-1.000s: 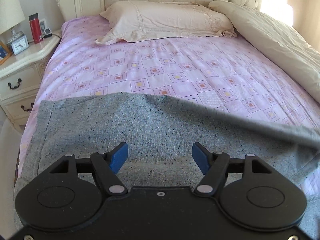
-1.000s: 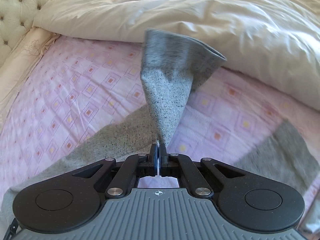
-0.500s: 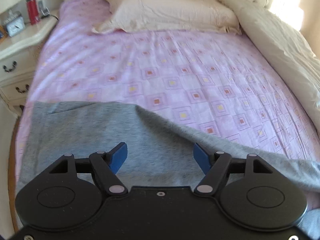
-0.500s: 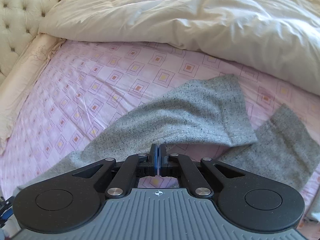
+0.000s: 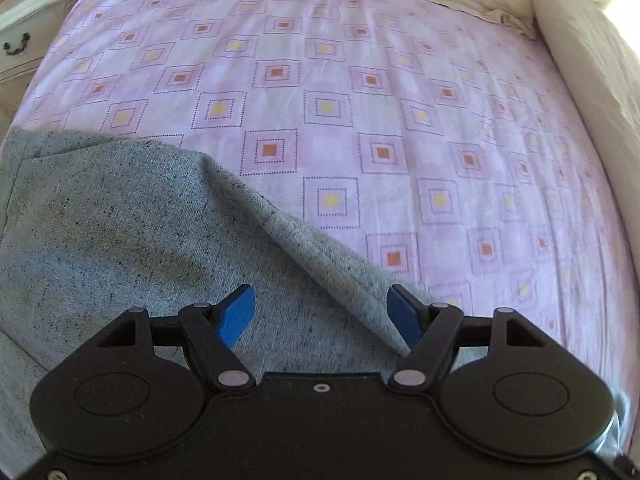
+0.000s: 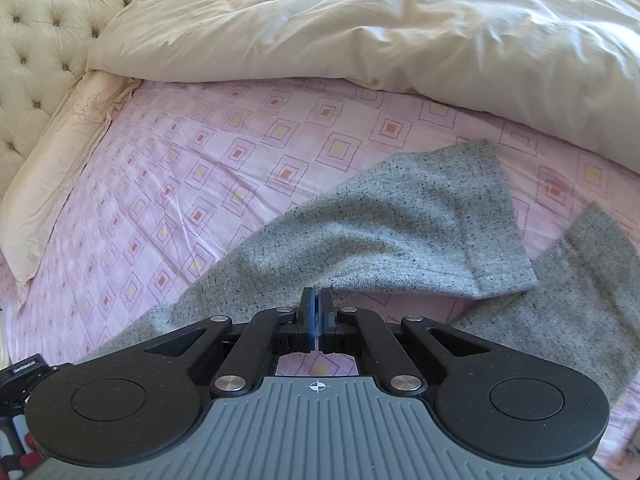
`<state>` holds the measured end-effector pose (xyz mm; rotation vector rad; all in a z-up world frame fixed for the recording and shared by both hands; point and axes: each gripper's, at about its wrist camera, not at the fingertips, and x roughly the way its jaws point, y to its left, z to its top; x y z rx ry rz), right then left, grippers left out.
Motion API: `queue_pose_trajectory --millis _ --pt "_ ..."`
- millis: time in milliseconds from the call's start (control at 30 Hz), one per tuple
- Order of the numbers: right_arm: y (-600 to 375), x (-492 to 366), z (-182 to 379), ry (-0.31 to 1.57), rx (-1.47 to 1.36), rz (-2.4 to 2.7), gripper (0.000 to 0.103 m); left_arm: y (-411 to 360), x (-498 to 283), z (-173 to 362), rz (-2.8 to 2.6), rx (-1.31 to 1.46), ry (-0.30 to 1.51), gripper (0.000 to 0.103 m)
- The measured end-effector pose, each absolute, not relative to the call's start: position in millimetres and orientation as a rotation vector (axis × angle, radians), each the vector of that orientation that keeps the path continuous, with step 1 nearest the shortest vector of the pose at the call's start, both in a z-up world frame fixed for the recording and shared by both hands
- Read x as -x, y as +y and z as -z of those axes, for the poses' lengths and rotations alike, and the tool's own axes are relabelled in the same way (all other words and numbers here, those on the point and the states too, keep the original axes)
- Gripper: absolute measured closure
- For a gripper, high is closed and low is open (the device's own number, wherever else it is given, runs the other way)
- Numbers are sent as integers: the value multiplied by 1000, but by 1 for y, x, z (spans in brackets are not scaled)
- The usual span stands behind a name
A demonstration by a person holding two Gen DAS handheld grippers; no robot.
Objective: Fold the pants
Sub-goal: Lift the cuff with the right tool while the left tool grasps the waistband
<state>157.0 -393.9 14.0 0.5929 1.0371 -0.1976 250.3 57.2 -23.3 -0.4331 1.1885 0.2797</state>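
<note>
The left gripper [image 5: 320, 312], its blue pads spread wide and holding nothing, hovered over the grey speckled knit pants [image 5: 112, 232] spread on the pink square-patterned bedsheet [image 5: 360, 92]. The right gripper [image 6: 316, 312] was clamped on a trouser leg's edge [image 6: 400, 232]. That thin pinch could slip, probably dropping the leg askew.

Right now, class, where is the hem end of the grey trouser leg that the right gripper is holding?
In the right wrist view, the hem end lies on the pink sheet, right of the right gripper, below the cream duvet.
</note>
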Motion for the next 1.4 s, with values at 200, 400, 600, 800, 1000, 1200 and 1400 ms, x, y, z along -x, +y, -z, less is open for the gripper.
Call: queue_pose_trajectory --millis 200,400,600,800,1000,1200,1400 --pt "-398 -157 -10 1047 -607 195 102 61 -261 37 -385 505 1230 59" --pt "-408 -151 -20 996 -649 176 102 53 -238 -1 -371 488 1121 98" --pt "-430 -131 -48 891 -692 84 102 54 -198 -52 -281 429 1035 98" --pt "-464 -84 -78 845 -551 41 103 43 -131 -83 -218 352 960 98" --pt "-500 -48 -49 901 -592 53 99 25 -71 -44 -141 280 1041 98" --pt "-512 -53 3 852 -707 89 87 35 -65 -3 -179 341 1116 100" --pt "-519 -71 39 894 -761 116 85 38 -73 0 -215 332 1105 101"
